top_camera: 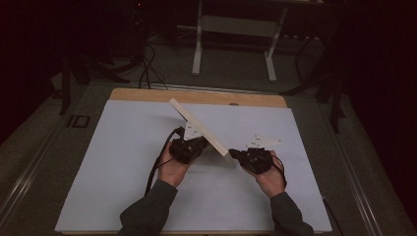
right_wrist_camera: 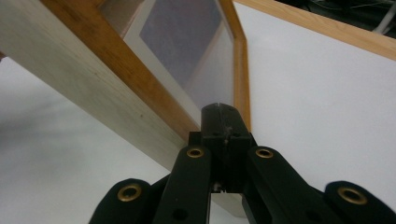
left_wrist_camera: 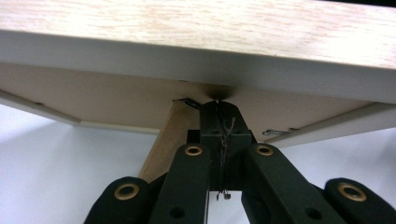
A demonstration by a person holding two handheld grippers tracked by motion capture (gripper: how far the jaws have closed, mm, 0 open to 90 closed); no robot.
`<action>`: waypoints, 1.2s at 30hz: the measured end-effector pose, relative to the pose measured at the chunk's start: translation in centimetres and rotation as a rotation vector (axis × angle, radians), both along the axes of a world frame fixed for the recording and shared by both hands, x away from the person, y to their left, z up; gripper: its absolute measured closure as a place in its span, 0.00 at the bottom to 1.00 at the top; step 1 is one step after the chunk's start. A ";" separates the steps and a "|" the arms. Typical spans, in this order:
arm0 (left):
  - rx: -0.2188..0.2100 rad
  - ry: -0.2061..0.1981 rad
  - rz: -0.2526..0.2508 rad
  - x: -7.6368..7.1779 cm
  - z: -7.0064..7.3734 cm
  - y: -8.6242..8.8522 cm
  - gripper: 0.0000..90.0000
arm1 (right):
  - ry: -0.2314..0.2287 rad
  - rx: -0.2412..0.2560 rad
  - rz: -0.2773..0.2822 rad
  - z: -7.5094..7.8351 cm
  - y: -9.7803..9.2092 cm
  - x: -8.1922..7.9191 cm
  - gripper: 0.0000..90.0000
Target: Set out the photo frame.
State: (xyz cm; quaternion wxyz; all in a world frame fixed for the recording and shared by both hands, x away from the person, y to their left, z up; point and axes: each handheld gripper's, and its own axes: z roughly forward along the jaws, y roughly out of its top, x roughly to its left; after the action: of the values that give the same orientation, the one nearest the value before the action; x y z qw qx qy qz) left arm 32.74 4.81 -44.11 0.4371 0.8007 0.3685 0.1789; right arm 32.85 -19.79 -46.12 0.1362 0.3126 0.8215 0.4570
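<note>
Overhead, a wooden picture frame (top_camera: 199, 127) stood tilted on the white sheet (top_camera: 123, 162) that covered the table (top_camera: 196, 96), running as a pale bar from about ten o'clock down to four o'clock near the table's middle. Its lower corner met the sheet between the two hands. The left gripper (top_camera: 189, 147) sat against the frame's underside at roughly seven o'clock of the frame, held by the left hand (top_camera: 172, 169), with its cable (top_camera: 157, 167) trailing back toward the sleeve. The right gripper (top_camera: 235, 154) pointed at the frame's lower end from about three o'clock, held by the right hand (top_camera: 269, 179), and its grey plate (top_camera: 263, 142) showed on top.

Along the left gripper (left_wrist_camera: 217, 109), the jaws were pressed together with no gap, their tips up against the brown back board (left_wrist_camera: 116, 102) just under the frame's pale edge (left_wrist_camera: 196, 60). Something thin seemed caught at the tips, perhaps the small metal clip beside them, but I could not tell for sure. A wooden stand leg (left_wrist_camera: 163, 144) slanted down at eight o'clock of the jaws.

Along the right gripper (right_wrist_camera: 223, 108), the jaws were likewise closed tight, tips touching the frame's (right_wrist_camera: 93, 93) inner wooden border at the corner of the glass (right_wrist_camera: 187, 51); whether they pinched anything I could not tell.
</note>
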 end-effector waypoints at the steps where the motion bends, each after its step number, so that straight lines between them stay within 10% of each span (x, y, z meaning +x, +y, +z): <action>1: 0.009 0.001 -0.005 0.0 0.0 0.0 1.00 | 0.000 0.000 0.001 0.0 0.0 0.0 1.00; 36: 0.011 -0.015 -0.077 -1.2 -0.4 -1.1 1.00 | -0.017 -0.019 0.044 0.2 1.1 -1.0 1.00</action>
State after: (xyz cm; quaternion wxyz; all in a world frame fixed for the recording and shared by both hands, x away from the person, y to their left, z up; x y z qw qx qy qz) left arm 31.53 3.75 -44.49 0.4420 0.8153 0.3332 0.1701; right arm 31.85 -18.71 -45.96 0.1359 0.2891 0.8313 0.4548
